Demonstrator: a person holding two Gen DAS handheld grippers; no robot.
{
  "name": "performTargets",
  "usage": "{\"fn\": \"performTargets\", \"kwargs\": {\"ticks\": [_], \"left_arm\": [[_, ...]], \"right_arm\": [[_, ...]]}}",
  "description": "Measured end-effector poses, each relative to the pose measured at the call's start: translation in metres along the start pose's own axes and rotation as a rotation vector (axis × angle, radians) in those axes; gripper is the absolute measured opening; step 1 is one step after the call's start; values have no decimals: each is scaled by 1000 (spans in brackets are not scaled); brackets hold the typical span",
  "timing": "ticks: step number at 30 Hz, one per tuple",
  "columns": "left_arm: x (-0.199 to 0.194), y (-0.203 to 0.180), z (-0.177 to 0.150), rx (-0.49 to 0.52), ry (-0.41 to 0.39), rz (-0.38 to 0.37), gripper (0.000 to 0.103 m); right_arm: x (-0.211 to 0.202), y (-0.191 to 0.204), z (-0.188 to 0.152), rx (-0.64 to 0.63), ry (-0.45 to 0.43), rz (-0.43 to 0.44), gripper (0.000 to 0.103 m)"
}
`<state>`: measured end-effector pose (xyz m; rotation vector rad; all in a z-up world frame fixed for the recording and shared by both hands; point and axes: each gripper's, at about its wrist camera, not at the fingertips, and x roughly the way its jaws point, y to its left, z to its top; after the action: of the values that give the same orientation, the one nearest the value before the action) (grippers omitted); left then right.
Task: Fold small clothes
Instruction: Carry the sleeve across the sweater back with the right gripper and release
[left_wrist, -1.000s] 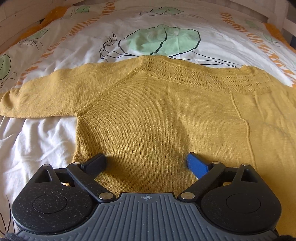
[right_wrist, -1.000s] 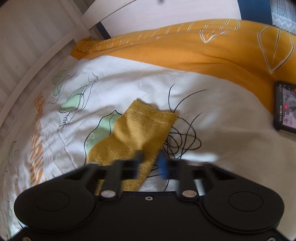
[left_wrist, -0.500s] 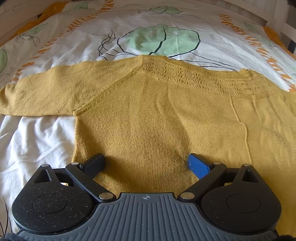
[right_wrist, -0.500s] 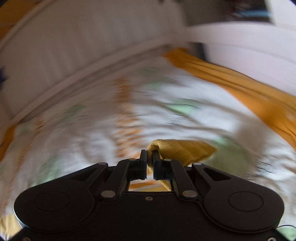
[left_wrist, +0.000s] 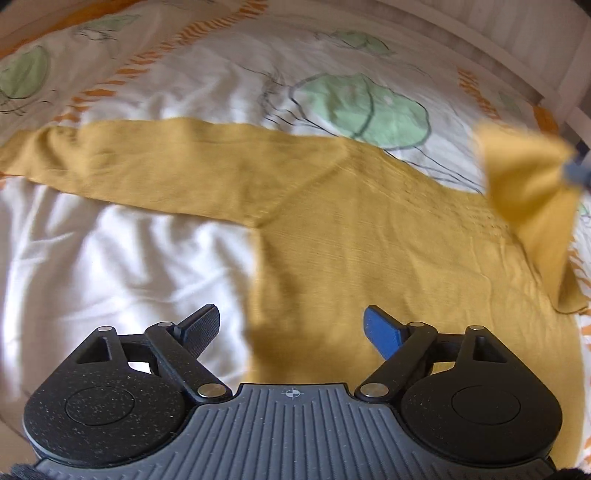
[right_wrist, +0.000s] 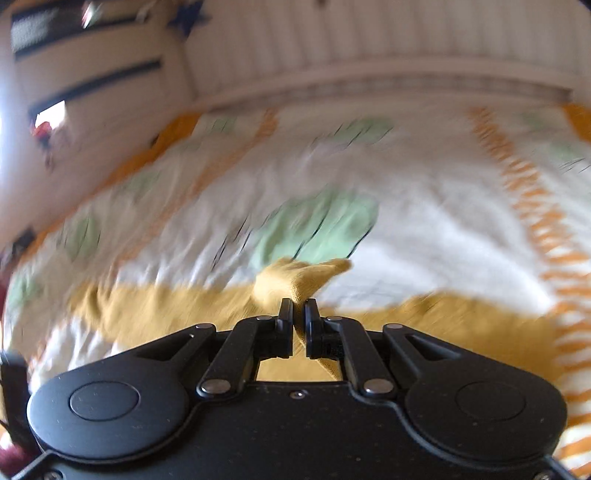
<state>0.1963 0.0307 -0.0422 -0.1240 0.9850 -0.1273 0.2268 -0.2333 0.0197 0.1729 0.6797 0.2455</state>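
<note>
A small mustard-yellow knit sweater (left_wrist: 369, 236) lies flat on the bed, its left sleeve (left_wrist: 129, 162) stretched out to the left. My left gripper (left_wrist: 291, 325) hovers over the sweater's lower left side edge; its jaws are closing with nothing pressed between them. My right gripper (right_wrist: 298, 308) is shut on the cuff of the right sleeve (right_wrist: 295, 280), which it holds raised above the sweater body (right_wrist: 166, 310). In the left wrist view that lifted sleeve (left_wrist: 528, 188) hangs at the far right, with the right gripper (left_wrist: 576, 170) blurred at the frame edge.
The bed cover (left_wrist: 122, 266) is white with green leaf prints (left_wrist: 362, 107) and orange stripes (right_wrist: 535, 206). A white slatted bed frame (right_wrist: 369, 55) runs along the far side. Shelving (right_wrist: 74, 74) stands at the far left in the right wrist view.
My right gripper closed on the right sleeve cuff, lifted it and swung it over toward the sweater body. My left gripper shifted left to the sweater's side edge and its jaws narrowed a little.
</note>
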Motion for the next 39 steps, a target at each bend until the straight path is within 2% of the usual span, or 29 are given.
{"fn": "performTargets", "kwargs": {"ticks": [4,7,11,16,17,23,27,29,34,35,36,37,39], "left_arm": [[-7,15,-1,-6,-11,12,84],[-8,22,-2,-7,-14,9,84],[-4,20,2,-10,-2,-8,83],[-4,11,4,-6,2,-44,83],[-2,7,5,-3,4,-51,83],[6,-15,14,-4,16,-89,83],[6,-24,12,-6,21,-91,83],[4,-24,8,1,27,-87,83],[-3,-12,1,2,34,-70,83],[-4,-9,0,1,35,-67,83],[-5,-6,0,0,36,-66,83],[-5,-4,-1,-2,37,-66,83],[-6,1,-1,-8,37,-66,83]], "right_arm": [[31,38,-40,-69,80,-5,12],[38,56,-66,-100,106,-15,13],[35,58,-84,-104,131,16,22],[14,50,-96,-152,137,26,23],[10,47,-97,-163,137,23,28],[-12,25,-95,-107,89,28,38],[-2,21,-78,-73,54,46,55],[9,21,-69,-42,55,79,55],[46,20,-61,30,124,120,55],[52,19,-61,44,142,129,52],[58,19,-61,56,159,138,27],[61,19,-60,59,168,148,7],[54,23,-55,37,132,148,9]]}}
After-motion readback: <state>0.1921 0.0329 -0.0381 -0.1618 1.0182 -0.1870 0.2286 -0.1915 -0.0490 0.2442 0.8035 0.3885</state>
